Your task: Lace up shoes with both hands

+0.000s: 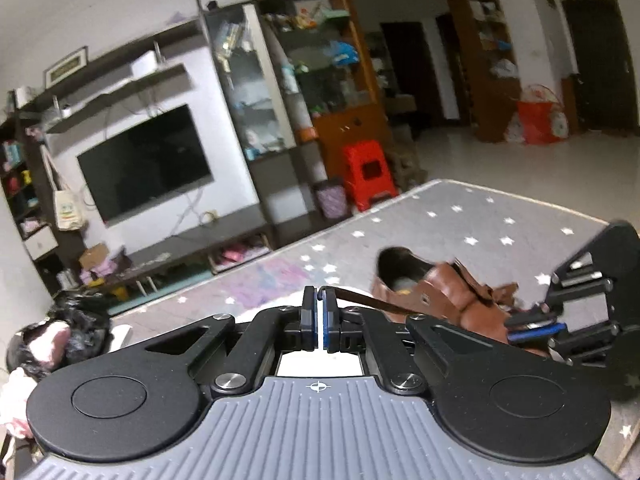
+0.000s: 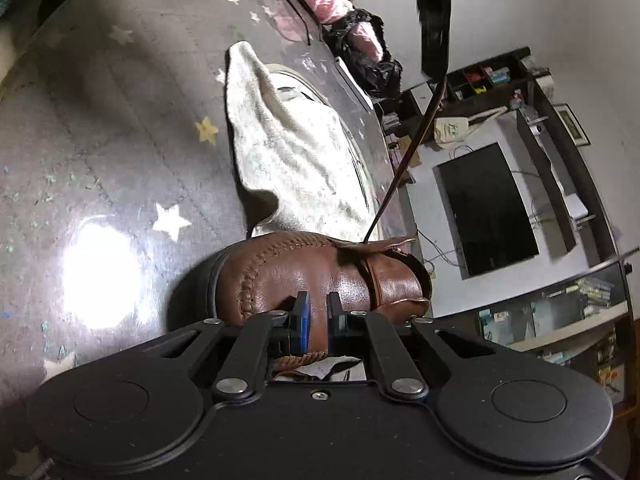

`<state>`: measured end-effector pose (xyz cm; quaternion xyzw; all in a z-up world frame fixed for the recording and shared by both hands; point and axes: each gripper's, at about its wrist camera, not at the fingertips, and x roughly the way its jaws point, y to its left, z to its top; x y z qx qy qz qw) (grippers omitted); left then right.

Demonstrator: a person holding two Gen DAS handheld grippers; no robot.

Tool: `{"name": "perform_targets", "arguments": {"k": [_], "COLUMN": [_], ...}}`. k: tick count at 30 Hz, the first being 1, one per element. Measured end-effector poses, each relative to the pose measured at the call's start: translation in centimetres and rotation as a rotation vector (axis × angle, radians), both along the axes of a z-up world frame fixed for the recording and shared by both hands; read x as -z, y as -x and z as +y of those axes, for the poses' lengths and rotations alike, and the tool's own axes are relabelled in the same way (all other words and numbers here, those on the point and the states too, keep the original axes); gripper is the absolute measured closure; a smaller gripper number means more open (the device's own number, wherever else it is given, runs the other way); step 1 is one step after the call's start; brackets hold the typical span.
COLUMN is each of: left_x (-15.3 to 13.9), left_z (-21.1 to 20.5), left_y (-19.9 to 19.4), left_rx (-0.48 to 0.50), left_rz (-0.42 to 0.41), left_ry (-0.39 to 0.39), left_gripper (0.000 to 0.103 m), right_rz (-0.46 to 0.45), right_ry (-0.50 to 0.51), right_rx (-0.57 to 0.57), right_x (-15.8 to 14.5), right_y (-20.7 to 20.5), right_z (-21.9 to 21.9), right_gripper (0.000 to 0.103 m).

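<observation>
A brown leather shoe [image 1: 448,300] lies on the grey star-patterned table [image 1: 460,216]. My left gripper [image 1: 320,300] is shut on the brown shoelace [image 1: 368,302], which runs taut from its tips to the shoe. In the right wrist view the same lace [image 2: 404,164] rises from the shoe [image 2: 316,272] to the left gripper's fingers [image 2: 434,12] at the top. My right gripper [image 2: 318,308] hovers over the shoe's side, jaws a small gap apart, holding nothing. It also shows in the left wrist view [image 1: 536,326], beside the shoe.
A white towel [image 2: 296,148] lies on the table beyond the shoe, over a light-coloured shoe [image 2: 288,76]. Black and pink bags [image 2: 360,40] sit at the table's far edge. A TV wall unit [image 1: 144,168] and a red stool [image 1: 370,172] stand beyond the table.
</observation>
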<state>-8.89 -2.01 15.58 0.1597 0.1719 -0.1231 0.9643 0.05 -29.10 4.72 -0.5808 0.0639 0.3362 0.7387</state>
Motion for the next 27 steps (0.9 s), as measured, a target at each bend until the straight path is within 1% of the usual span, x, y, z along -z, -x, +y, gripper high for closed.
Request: {"name": "perform_targets", "arguments": {"k": [3,5,8,11,13,16,20,21,25,26,27], "left_x": [-0.6,-0.9,-0.9,-0.7,-0.2,1.3,3.0,3.4,4.7,5.1,5.4], "left_z": [0.0,-0.5,-1.3,-1.2,-1.0,-0.2,1.2,1.5,2.4,2.8,3.1], "left_y": [0.5,1.0,1.0,0.6,0.3,-0.2,-1.0,-1.2,-2.0,-2.3,-2.5], "left_rx": [0.006,0.026,0.046,0.039,0.029,0.016,-0.016,-0.024,-0.053,-0.060,-0.065], "left_rz": [-0.006,-0.016,-0.032,-0.020,-0.003,0.053,0.122,0.138,0.193,0.207,0.219], "left_ry": [-0.001,-0.006,-0.029,-0.041,-0.052,-0.070,-0.048,-0.040,-0.016,-0.013,-0.009], "left_gripper": [0.101,0.101,0.101,0.101,0.101,0.100,0.100,0.100,0.098,0.096,0.092], "right_rz": [0.002,0.002,0.021,0.047,0.069,0.092,0.149,0.183,0.254,0.281,0.307], "right_ry": [0.005,0.001,-0.030,-0.074,-0.129,-0.199,-0.271,-0.301,-0.360,-0.376,-0.391], "right_rx": [0.003,0.005,0.017,0.040,0.077,0.139,0.224,0.258,0.312,0.328,0.345], "right_x": [0.2,0.2,-0.1,-0.8,-1.7,-2.7,-3.6,-3.8,-4.0,-3.9,-3.7], "right_y": [0.0,0.1,-0.1,-0.4,-0.9,-2.0,-4.4,-5.5,-7.8,-8.8,-9.7], "right_z": [0.1,0.0,-0.3,-0.8,-1.6,-2.8,-4.4,-4.9,-5.6,-5.7,-5.8], "right_gripper": [0.096,0.096,0.095,0.094,0.093,0.093,0.093,0.093,0.093,0.093,0.092]}}
